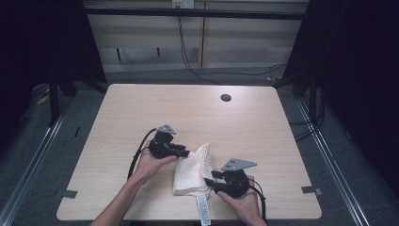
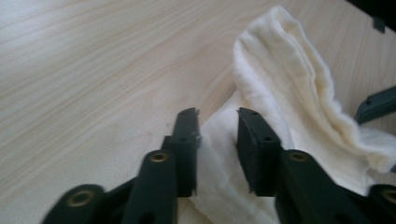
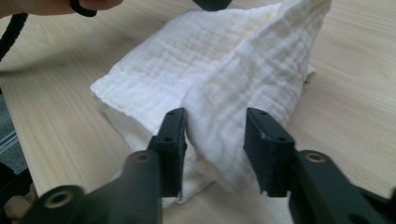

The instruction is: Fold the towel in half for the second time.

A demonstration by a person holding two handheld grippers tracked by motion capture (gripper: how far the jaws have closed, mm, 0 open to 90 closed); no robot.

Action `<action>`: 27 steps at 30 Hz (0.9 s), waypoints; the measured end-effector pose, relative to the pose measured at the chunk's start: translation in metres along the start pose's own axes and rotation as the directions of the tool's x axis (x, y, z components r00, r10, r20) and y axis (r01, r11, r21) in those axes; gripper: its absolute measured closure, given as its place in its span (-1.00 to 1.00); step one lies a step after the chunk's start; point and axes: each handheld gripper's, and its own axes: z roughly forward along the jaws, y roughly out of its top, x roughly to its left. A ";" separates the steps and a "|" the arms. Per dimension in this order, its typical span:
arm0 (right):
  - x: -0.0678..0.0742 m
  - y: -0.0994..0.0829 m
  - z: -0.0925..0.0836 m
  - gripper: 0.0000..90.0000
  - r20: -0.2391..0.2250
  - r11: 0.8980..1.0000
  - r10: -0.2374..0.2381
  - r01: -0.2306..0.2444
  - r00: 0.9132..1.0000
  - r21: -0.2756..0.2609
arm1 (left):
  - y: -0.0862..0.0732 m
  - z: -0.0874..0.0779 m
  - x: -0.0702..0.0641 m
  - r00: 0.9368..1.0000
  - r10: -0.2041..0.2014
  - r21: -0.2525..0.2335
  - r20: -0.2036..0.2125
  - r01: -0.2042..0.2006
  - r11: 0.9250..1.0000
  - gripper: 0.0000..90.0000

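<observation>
A folded cream cloth (image 1: 193,169) lies rumpled near the front of the wooden table (image 1: 188,108), with a white label strip (image 1: 203,209) hanging over the front edge. My left gripper (image 1: 186,153) sits at the cloth's left edge. In the left gripper view its jaws stand apart, and my left gripper (image 2: 218,116) hovers over a corner of the cloth (image 2: 289,70) without pinching it. My right gripper (image 1: 209,179) is at the cloth's right side. In the right gripper view a raised fold of the cloth (image 3: 210,56) lies between the parted jaws of my right gripper (image 3: 215,116), unpinched.
A round cable hole (image 1: 226,98) sits toward the table's far right. Bare wood stretches behind the cloth. Dark curtains flank the table, and cables run along the floor beyond its far edge.
</observation>
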 end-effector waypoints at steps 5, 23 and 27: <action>0.001 0.000 0.000 0.00 0.011 1.000 0.007 -0.007 1.000 0.003 | 0.000 0.003 0.001 1.000 0.003 -0.005 0.020 -0.003 1.000 1.00; -0.032 -0.017 -0.006 0.91 0.127 0.987 0.156 -0.161 0.980 0.028 | -0.010 -0.009 0.017 0.996 -0.086 -0.056 0.001 0.086 0.995 1.00; -0.031 -0.017 -0.006 0.69 0.112 0.989 0.145 -0.149 0.983 0.022 | -0.010 -0.008 0.017 0.995 -0.094 -0.075 0.018 0.095 0.993 1.00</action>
